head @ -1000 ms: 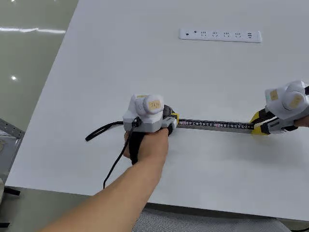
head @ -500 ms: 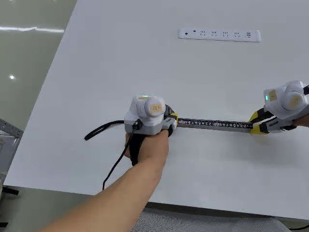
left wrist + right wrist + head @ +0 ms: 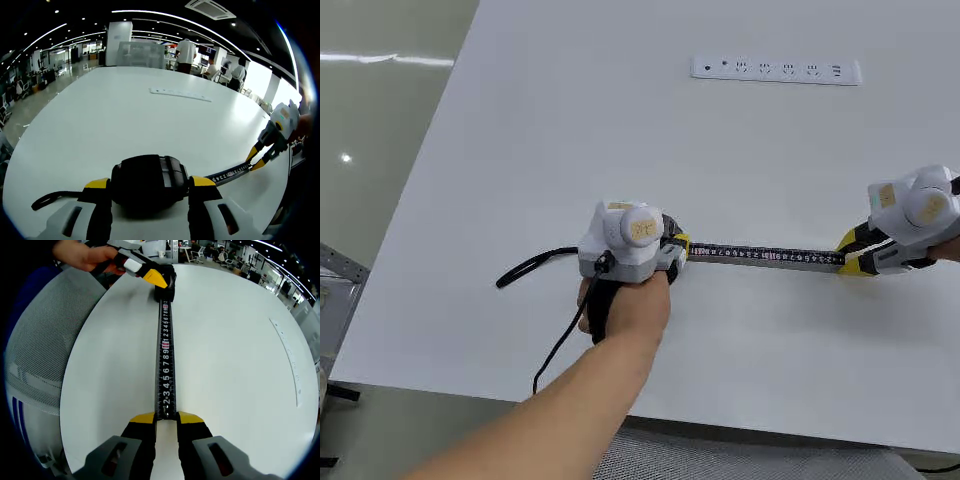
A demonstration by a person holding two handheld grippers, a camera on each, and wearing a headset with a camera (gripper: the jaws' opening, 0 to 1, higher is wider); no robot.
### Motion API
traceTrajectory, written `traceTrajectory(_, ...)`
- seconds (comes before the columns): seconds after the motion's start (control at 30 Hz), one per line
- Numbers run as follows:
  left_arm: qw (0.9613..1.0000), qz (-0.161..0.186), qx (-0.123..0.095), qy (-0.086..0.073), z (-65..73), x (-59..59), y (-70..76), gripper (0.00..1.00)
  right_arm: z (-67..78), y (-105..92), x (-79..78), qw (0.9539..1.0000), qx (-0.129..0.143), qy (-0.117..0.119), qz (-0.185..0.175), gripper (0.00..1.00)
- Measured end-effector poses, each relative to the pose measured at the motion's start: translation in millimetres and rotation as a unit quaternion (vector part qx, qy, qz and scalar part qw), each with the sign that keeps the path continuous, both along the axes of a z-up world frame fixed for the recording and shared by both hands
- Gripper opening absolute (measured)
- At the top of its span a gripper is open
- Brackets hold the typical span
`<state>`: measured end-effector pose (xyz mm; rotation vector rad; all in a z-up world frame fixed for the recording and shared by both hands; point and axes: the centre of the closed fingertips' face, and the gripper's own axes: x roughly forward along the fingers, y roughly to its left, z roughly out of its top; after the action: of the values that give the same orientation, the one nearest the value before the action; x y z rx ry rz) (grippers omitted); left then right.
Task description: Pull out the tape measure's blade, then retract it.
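Right gripper (image 3: 166,419) on outstretched numbered blade (image 3: 165,350)

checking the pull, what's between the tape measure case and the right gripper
The drawn-out blade, stretched over the white table, as the head and right gripper views show.

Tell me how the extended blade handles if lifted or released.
The blade runs thin and straight over the table, so probably springy, not floppy. Pinched at its tip by the right gripper, it would likely snap back toward the case.

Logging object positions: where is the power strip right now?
In the head view the power strip lies far back on the table, right of centre, beyond the pulled-out blade.
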<state>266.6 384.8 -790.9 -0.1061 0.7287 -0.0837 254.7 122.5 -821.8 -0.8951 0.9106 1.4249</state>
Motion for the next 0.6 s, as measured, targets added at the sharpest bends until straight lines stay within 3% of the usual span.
traceTrajectory(0.6,1.0,-0.004,-0.008,-0.002,0.4,-0.2,0.6,0.56,-0.5,10.4,0.8,0.9999,0.009,-0.004,-0.007,0.12)
